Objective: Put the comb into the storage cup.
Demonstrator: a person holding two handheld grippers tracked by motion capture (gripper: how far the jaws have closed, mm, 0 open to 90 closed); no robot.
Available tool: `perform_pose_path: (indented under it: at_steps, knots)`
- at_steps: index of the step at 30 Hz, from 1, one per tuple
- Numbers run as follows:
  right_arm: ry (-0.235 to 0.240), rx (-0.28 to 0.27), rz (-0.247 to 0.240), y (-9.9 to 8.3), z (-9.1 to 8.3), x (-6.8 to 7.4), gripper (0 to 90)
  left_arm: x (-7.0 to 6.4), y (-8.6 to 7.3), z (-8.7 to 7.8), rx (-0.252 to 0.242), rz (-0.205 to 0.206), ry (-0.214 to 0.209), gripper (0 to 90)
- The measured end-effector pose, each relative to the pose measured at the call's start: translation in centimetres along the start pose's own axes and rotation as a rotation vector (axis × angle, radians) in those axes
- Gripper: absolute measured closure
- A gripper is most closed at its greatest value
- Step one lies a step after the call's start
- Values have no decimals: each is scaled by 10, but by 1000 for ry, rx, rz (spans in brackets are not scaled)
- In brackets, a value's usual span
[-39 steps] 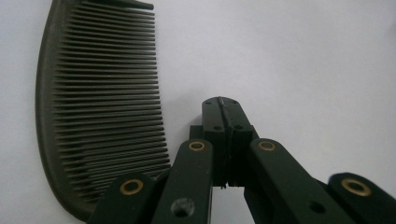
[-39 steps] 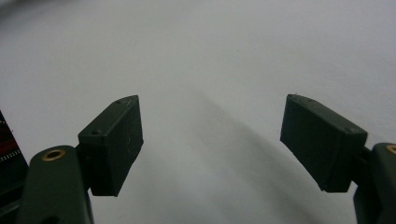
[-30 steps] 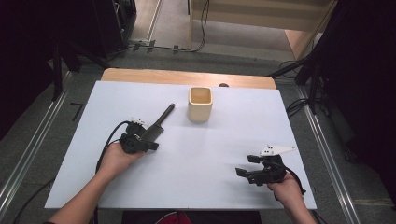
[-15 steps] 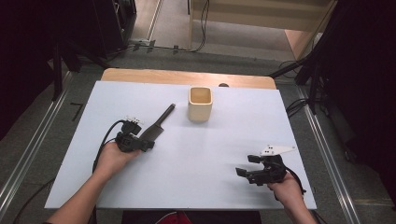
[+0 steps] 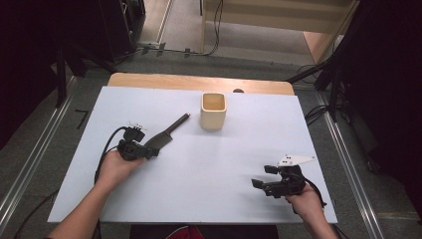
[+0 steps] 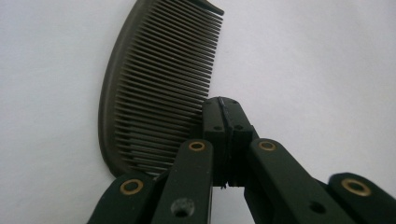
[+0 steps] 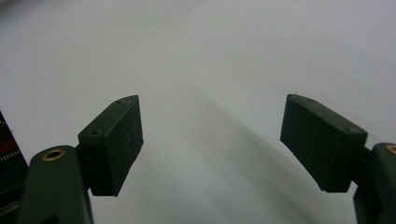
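A dark comb (image 5: 170, 131) with a thin handle lies flat on the white tabletop (image 5: 224, 159), pointing toward the cup. My left gripper (image 5: 153, 149) sits at the comb's wide end. In the left gripper view its jaws (image 6: 228, 106) are pressed together, tips over the edge of the comb's teeth (image 6: 159, 88), with nothing visibly between them. My right gripper (image 5: 259, 184) hovers low near the front right of the table, jaws (image 7: 210, 135) wide open over bare white surface.
A cream square cup (image 5: 213, 111) stands upright at the back centre, just right of the comb's handle tip. A wooden strip (image 5: 199, 82) borders the table's far edge. Cables and dark stands lie on the floor beyond.
My left hand and gripper have slid a little to the left, back along the comb's wide end. The comb and the right gripper have stayed where they were.
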State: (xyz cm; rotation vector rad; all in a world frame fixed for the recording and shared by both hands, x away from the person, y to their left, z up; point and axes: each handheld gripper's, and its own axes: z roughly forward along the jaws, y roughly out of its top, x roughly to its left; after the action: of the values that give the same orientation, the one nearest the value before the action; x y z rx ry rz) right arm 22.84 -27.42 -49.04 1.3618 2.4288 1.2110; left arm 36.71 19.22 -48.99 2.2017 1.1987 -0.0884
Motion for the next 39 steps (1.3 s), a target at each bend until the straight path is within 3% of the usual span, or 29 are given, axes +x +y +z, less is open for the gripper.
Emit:
perform_pose_path:
  at_steps: [39]
  knots:
    - [3, 3, -4, 0, 0, 0, 195, 37, 6, -13, -71, -81, 96, 900]
